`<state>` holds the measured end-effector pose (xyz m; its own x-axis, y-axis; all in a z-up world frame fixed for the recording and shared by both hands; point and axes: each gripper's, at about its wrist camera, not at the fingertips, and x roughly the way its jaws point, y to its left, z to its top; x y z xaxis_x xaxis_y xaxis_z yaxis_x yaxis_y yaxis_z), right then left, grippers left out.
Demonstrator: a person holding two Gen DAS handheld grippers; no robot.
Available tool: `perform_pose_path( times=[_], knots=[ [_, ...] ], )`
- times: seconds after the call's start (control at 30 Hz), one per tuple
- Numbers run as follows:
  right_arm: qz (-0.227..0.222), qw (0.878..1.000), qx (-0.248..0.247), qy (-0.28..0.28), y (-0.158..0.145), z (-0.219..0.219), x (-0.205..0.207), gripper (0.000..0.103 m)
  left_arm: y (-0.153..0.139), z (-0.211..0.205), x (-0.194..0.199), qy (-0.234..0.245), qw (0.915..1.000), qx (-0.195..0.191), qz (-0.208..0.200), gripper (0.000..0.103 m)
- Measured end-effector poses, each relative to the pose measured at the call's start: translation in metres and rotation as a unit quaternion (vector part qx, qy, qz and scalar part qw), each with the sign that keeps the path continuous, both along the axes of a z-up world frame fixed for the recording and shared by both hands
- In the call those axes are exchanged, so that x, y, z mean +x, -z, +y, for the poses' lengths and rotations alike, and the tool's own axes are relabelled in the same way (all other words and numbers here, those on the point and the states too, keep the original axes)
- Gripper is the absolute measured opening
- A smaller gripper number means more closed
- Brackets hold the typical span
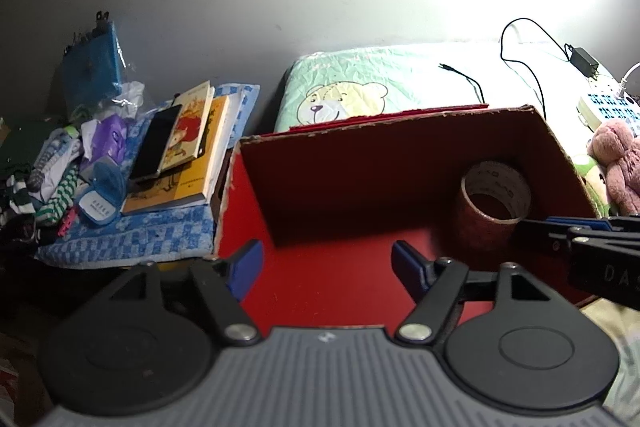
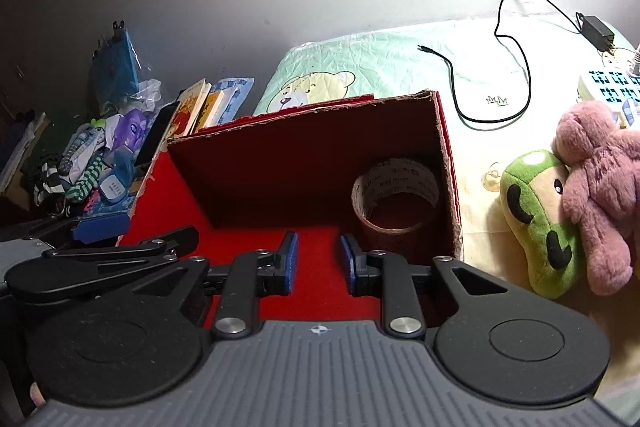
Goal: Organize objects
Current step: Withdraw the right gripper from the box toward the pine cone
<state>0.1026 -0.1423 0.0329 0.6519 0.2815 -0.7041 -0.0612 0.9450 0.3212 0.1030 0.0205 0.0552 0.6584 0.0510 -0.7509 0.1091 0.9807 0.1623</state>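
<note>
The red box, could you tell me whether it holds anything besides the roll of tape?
No, the roll of tape stands alone in the right corner of the red box; the rest of its inside is bare.

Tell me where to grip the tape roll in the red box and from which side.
Pinch the tape roll's upper rim, one finger inside its hollow core, one outside. Come from above with the right gripper: the roll sits in the red box's right corner, blocking side approach.

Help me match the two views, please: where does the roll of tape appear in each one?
Left wrist view: the roll of tape sits right of centre, in the red box's far right corner.
Right wrist view: the roll of tape sits just right of centre, in the same corner.
Shared landmark: the pink plush toy right of the box.
</note>
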Motion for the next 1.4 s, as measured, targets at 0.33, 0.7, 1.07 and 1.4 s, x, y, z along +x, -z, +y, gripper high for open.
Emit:
perform_pose_path(
  times=[0.33,0.7,1.07,1.4],
  knots=[
    [-0.042,0.999,0.016,0.007,-0.012,-0.003,-0.039,0.026,-0.017,0.000,-0.035,-0.009,0.9999,0.005,-0.010,0.078],
    [-0.050,0.998,0.026,0.002,-0.010,-0.013,-0.073,0.034,-0.010,-0.012,-0.066,-0.009,0.9999,0.009,0.008,0.081],
    [-0.029,0.999,0.042,0.003,-0.002,-0.025,-0.083,0.034,0.012,-0.028,-0.077,-0.009,0.9988,0.023,0.042,0.082],
    [0.003,0.998,0.055,-0.008,0.011,-0.034,-0.089,0.035,0.029,-0.042,-0.080,-0.005,0.9971,0.033,0.069,0.084]
  ],
)
